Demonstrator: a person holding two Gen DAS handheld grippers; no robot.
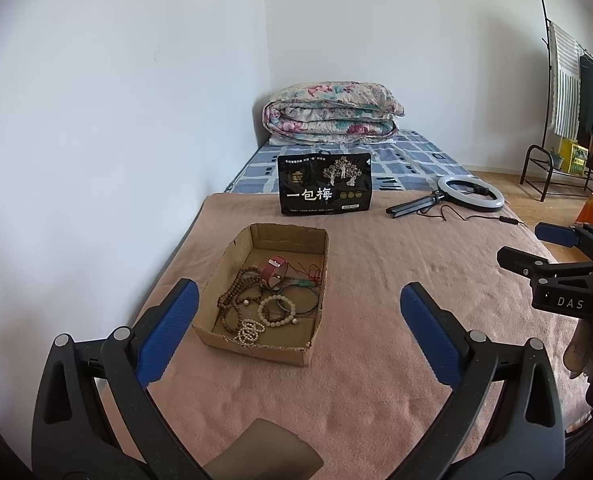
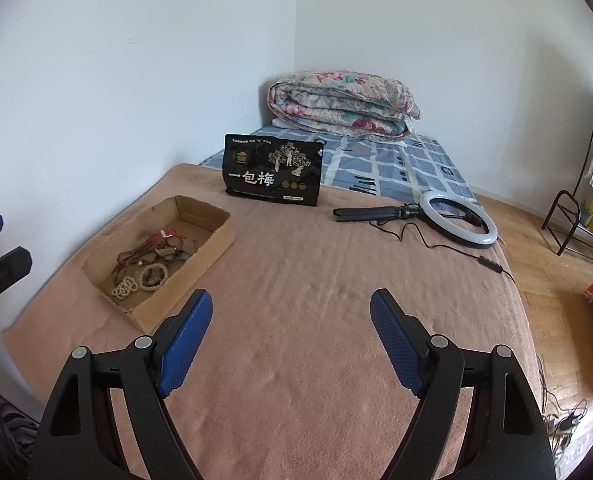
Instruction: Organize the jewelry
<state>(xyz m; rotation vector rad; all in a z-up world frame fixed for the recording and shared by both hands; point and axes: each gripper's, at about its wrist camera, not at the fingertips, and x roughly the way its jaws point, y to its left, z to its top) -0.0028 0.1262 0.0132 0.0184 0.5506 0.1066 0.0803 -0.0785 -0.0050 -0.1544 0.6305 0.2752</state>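
A shallow cardboard box (image 1: 262, 292) lies on the bed's pink blanket (image 1: 376, 280), holding tangled brown and white bead bracelets (image 1: 252, 312) and a red watch (image 1: 274, 270). Both grippers, left (image 1: 299, 308) and right (image 2: 291, 320), have wide, empty jaws.

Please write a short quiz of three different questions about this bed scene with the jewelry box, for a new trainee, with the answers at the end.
1. True or false: the left gripper holds a bracelet from the cardboard box.
2. Which thing lies to the right of the black snack bag on the pink blanket? A) a folded quilt B) a ring light C) a shoe
3. Fill in: the red-strapped watch lies inside the ____.

Key
1. False: both the left and the right gripper are open and empty.
2. B
3. cardboard box
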